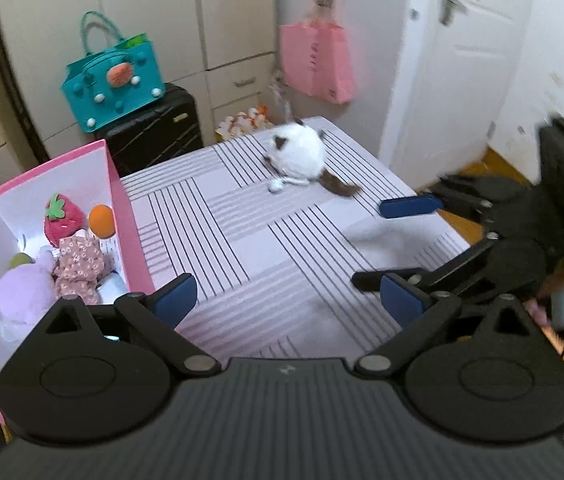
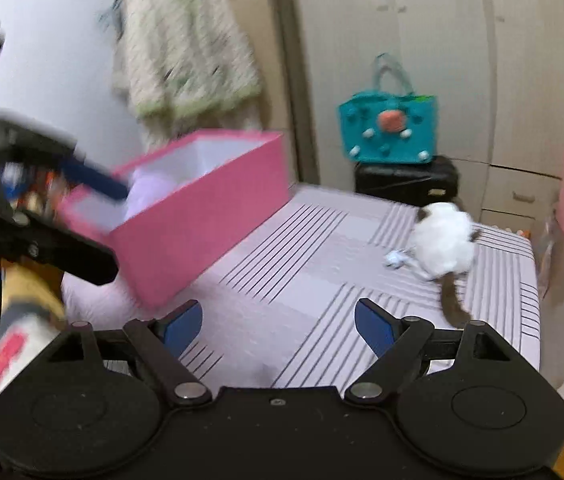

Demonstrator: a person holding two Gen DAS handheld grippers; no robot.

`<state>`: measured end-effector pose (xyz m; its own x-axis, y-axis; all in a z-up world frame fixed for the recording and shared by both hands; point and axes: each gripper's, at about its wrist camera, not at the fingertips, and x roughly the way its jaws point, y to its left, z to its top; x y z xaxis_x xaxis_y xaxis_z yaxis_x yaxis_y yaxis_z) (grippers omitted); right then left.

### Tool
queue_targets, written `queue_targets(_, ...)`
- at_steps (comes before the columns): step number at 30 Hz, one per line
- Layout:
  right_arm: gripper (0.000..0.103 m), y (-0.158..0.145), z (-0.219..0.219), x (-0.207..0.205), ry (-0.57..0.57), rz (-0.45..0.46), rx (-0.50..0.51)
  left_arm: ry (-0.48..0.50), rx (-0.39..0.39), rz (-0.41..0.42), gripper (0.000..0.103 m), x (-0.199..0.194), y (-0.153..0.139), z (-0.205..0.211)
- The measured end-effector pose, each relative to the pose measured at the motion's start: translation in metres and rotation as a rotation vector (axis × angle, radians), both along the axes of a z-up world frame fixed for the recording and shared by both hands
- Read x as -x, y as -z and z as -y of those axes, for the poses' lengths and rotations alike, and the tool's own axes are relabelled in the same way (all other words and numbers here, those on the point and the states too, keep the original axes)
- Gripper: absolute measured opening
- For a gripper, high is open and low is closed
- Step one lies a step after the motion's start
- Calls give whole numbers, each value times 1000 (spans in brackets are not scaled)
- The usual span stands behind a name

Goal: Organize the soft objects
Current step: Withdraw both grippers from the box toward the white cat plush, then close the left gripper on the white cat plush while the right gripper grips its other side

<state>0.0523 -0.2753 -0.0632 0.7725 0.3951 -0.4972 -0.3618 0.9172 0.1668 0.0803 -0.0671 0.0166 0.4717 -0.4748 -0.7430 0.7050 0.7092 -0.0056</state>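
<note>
Soft toys were mostly found gathered in the pink cardboard box (image 1: 116, 200): a red strawberry plush (image 1: 62, 220), an orange ball (image 1: 102, 220), a floral-print fabric doll (image 1: 80, 266) and a lilac plush animal (image 1: 22, 292), all lying left of the left gripper (image 1: 288, 294), whose blue-padded fingers (image 1: 176, 298) were spread wide and held nothing. One white round plush cat with brown ears and tail (image 2: 444, 242) was left on the striped tablecloth (image 2: 302, 280), ahead and to the right of the right gripper (image 2: 278, 322), whose fingers were likewise spread and empty. The fetch would best be made around the plump body, not the thin tail, and the small pale trinket (image 2: 396, 259) touching it should be watched.
</note>
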Motion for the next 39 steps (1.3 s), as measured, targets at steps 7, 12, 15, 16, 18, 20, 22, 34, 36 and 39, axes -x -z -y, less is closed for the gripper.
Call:
queue_targets(7,87,19,58,-29,180,81,-129,-98,89,25,99,-39,22,21)
queue_targets(12,87,27,63,-54,218,75,-12,-142,215,3,98,-61,41,36)
queue_targets(15,87,32,67,-72,207,44,-6,-186,280,-7,98,-76,52,44)
queue_targets(16,87,34,69,-75,202,44,4,-203,298,-1,98,-80,55,47)
queue_targets(18,84,38,70,-81,197,38,38,-238,328,22,98,-88,62,54)
queue_targets(20,84,40,69,-90,189,34,67,-261,353,48,98,-93,68,62)
queue_targets(22,84,43,70,-99,184,25,72,-270,370,58,97,-100,74,70)
queue_targets(34,84,59,70,-134,167,73,190,-291,314,-22,96,-155,114,134)
queue_targets(36,84,62,70,-137,162,77,204,-313,330,-62,94,-165,120,135)
queue_targets(39,72,66,72,-143,145,66,190,-331,355,-80,87,-175,125,136)
